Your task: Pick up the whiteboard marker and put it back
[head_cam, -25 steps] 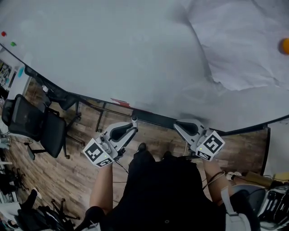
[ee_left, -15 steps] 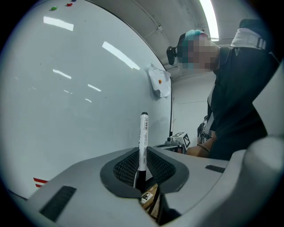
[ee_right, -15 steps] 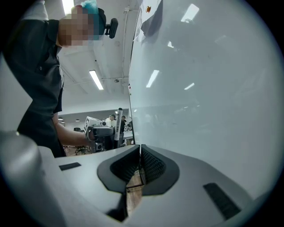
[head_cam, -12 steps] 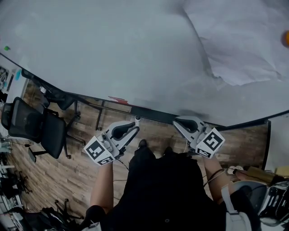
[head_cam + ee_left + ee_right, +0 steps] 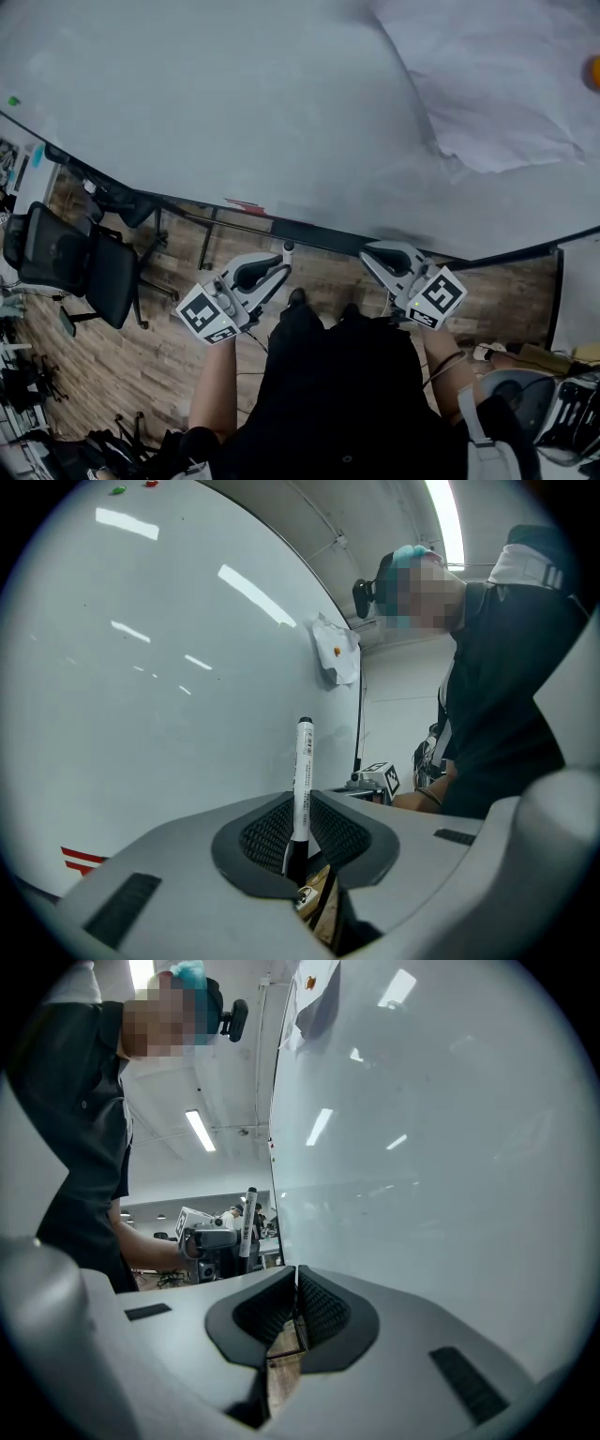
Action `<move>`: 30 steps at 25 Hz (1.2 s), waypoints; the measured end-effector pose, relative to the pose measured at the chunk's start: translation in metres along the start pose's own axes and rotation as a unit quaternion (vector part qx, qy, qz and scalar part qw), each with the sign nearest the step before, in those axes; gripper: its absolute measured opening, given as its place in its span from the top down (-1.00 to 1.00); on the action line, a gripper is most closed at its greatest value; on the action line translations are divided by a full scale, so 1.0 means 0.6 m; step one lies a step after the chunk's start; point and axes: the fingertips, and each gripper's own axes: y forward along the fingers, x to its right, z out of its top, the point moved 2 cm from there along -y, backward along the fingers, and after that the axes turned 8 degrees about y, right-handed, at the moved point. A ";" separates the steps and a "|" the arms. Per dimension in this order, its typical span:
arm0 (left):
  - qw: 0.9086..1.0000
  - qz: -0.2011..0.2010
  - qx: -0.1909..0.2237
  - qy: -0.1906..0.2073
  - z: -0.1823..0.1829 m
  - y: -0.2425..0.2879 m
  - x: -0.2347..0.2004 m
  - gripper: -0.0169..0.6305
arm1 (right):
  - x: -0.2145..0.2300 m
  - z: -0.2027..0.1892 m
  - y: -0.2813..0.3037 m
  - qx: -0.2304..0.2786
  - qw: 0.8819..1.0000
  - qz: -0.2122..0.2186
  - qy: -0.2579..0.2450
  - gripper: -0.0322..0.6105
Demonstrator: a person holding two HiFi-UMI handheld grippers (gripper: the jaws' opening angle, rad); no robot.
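The whiteboard marker [image 5: 302, 766], white with a black lower end, stands upright between the jaws of my left gripper [image 5: 300, 803], which is shut on it. In the head view its tip [image 5: 287, 247] pokes out of the left gripper [image 5: 281, 255], just short of the whiteboard's dark bottom ledge [image 5: 319, 240]. My right gripper [image 5: 368, 254] is held level beside it, close to the whiteboard [image 5: 234, 112]. Its jaws [image 5: 296, 1275] are shut with nothing between them. The right gripper view also shows the left gripper [image 5: 208, 1239] with the marker [image 5: 249, 1222].
A crumpled paper sheet [image 5: 497, 84] hangs on the board at the upper right, with an orange magnet [image 5: 592, 73] beside it. Red marks [image 5: 246, 207] sit low on the board. A black office chair [image 5: 66, 262] stands on the wood floor at the left.
Both grippers keep about the same places and the marker stays in the left one. Only the head view has shifted a little.
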 end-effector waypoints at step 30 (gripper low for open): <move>0.999 -0.005 -0.031 0.013 -0.011 0.025 -0.031 0.74 | 0.024 -0.005 -0.011 0.008 1.000 -0.022 0.014 0.82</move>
